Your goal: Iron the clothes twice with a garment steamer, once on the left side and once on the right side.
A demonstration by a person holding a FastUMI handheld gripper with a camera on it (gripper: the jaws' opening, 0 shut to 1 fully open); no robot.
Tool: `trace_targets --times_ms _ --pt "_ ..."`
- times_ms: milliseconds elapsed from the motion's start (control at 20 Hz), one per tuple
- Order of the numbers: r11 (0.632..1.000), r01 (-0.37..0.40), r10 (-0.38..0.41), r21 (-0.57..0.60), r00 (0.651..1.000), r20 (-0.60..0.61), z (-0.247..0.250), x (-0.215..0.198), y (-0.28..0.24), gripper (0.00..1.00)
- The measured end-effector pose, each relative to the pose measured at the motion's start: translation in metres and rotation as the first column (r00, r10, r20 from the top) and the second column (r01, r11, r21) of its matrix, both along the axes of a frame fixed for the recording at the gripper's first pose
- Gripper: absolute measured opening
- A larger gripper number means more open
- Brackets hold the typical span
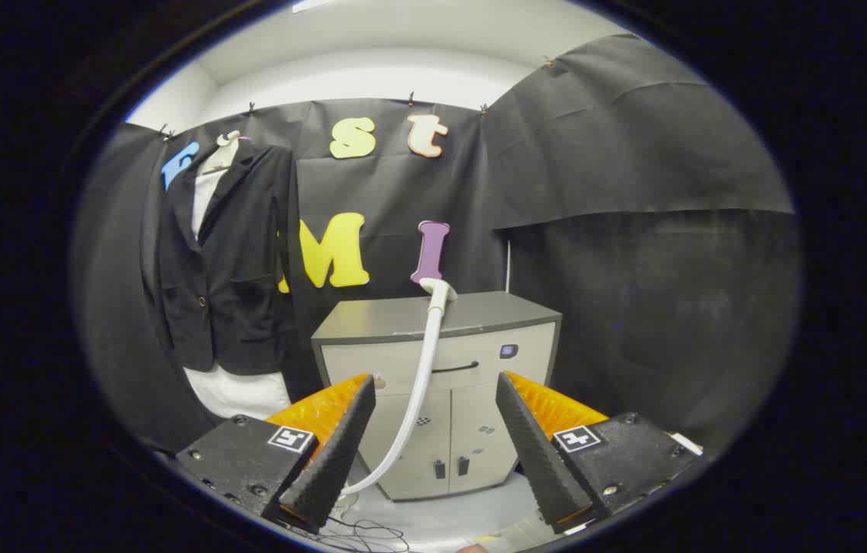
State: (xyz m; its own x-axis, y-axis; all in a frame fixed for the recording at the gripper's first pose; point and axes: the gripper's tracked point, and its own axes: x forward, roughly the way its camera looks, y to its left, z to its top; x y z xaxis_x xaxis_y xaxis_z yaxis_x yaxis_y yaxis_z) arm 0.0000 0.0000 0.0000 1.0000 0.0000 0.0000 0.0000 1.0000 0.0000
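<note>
Gripper (433, 415) with jaws spread wide, nothing held; each finger stands well apart from the white hose (419, 384) that runs up between them. Landmark: the grey cabinet (433, 319) straight ahead. The hose rises in front of the cabinet, and its upper end, what looks like the steamer head (438, 292), sits at the cabinet's top edge; whether it rests there or hangs on a hook, cannot tell. To the left of the cabinet and higher, a dark jacket (229, 261) over a white shirt (237, 392) hangs on a hanger (224, 146) against the booth wall. No ironing begun, by my reading. Risks: jaws closing on the soft hose rather than the head, so it slips or kinks; loose cables (360, 530) on the floor below the cabinet could snag; hose may pull short of the jacket. Cabinet doors and drawer are closed, contents unseen.
</note>
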Motion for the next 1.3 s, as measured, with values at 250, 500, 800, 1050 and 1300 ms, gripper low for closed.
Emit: trace_targets --times_ms 250,500,800,1050,1300 --pt "1.000 0.009 -0.009 -0.028 1.000 0.003 0.001 -0.015 0.000 0.99" --pt "0.999 -0.041 0.042 -0.016 0.999 0.029 0.010 -0.008 -0.008 0.98" --pt "0.998 -0.064 0.065 -0.018 0.998 0.021 0.009 -0.005 -0.014 0.99" --pt "0.999 -0.054 0.054 0.005 0.998 0.019 0.009 -0.003 -0.017 0.98" --pt "0.999 -0.034 0.033 0.037 0.999 0.022 0.014 -0.004 -0.019 0.98"
